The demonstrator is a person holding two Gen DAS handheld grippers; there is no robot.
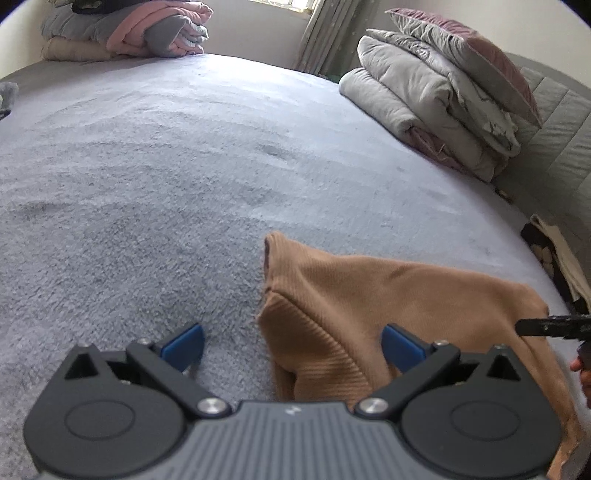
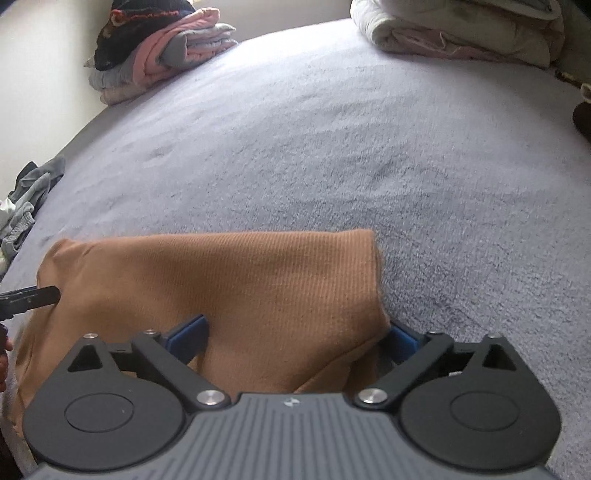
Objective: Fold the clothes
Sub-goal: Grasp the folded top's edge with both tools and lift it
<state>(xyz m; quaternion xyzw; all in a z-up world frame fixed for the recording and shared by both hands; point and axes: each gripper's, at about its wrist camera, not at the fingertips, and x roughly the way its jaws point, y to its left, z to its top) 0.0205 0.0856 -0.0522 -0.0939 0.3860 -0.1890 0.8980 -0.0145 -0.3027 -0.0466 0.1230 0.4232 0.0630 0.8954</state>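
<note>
Left wrist view: we look down along the left gripper (image 1: 293, 345) at a bed covered by a pale grey-blue fleecy blanket (image 1: 155, 177).
Left gripper state: we see its blue pads (image 1: 184, 343) standing wide apart; the left edge of the garment lies between them, and neither pad presses on it.
Garment: a tan ribbed top (image 1: 354, 295) lies on the blanket at the near edge of the bed, partly folded, with a ribbed cuff or hem sticking up at its far left corner.
Right wrist view: we see the same tan ribbed top (image 2: 229, 280) spread across the foreground, its right edge folded over.
Right gripper state: the right gripper (image 2: 295, 338) has its jaws spread wide over the cloth; we see no pad clamping the fabric.
Far left corner: a stack of folded pink and grey clothes (image 1: 147, 29).
Far right: folded grey quilts with a pillow on top (image 1: 436, 92).
Left bed edge: loose grey clothing (image 2: 26, 199) lies in a heap.
</note>
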